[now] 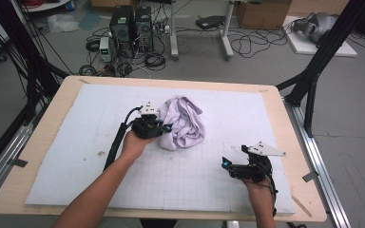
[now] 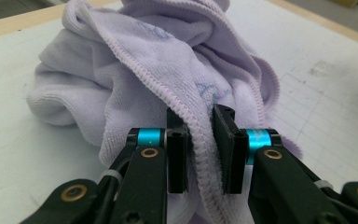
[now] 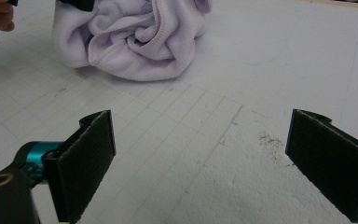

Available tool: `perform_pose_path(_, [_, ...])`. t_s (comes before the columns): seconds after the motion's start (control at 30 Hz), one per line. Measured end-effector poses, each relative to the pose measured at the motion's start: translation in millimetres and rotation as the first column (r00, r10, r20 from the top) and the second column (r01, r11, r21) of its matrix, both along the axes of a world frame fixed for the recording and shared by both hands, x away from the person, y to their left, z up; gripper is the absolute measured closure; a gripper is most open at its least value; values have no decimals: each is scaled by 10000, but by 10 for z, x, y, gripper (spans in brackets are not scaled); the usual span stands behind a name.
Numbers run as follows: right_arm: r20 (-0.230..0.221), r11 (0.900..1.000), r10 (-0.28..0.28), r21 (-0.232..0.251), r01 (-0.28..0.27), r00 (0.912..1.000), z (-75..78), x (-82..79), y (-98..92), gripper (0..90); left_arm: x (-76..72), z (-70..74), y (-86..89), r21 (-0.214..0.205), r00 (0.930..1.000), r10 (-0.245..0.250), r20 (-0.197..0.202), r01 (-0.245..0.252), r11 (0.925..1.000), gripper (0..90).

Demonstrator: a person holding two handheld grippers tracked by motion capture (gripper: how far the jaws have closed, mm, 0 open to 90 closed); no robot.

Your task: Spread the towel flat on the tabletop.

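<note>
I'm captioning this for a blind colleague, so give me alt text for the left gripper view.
The left claw is closed on a stitched hem of a crumpled lilac towel, with its two black jaws pinching the fold between them. The towel sits bunched on a white gridded mat, and a strip of the wooden table edge shows behind it.

towel: bunched up on the mat [image 1: 76, 156], roughly mid-table [image 1: 52, 104], a bit toward the far side — towel [image 1: 183, 122]
left hand-held gripper [image 1: 164, 127]: right at the towel's left edge, a fold sits between its jaws
right hand-held gripper [image 1: 225, 164]: near-right of the towel, well apart
floor behind table: computer towers [image 1: 130, 26], cables
</note>
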State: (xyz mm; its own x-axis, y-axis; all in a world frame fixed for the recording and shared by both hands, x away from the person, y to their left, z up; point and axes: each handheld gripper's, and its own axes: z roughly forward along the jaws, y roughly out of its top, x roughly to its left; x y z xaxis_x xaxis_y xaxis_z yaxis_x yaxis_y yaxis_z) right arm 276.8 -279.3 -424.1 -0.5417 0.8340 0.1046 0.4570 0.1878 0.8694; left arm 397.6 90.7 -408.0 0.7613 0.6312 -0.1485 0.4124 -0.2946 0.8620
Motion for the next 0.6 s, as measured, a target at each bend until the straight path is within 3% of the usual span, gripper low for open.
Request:
perform_pose_path(0.07, [38, 10000, -16, 17, 16, 10000, -3, 0, -9, 75, -35, 26, 77, -403, 10000, 65, 45, -63, 9992, 775])
perform_pose_path(0.1, [38, 10000, -16, 17, 16, 10000, -3, 0, -9, 75, -35, 26, 77, -403, 10000, 65, 45, -63, 9992, 776])
perform_pose_path(0.2, [20, 10000, -31, 41, 31, 10000, -8, -4, -14, 75, -97, 101, 281, -1012, 9995, 310, 53, -303, 9944, 778])
perform_pose_path(0.6, [-121, 10000, 12, 13, -12, 9999, -13, 6, 17, 75, -229, 134, 749, -1171, 9952, 945, 250, -910, 9889, 787])
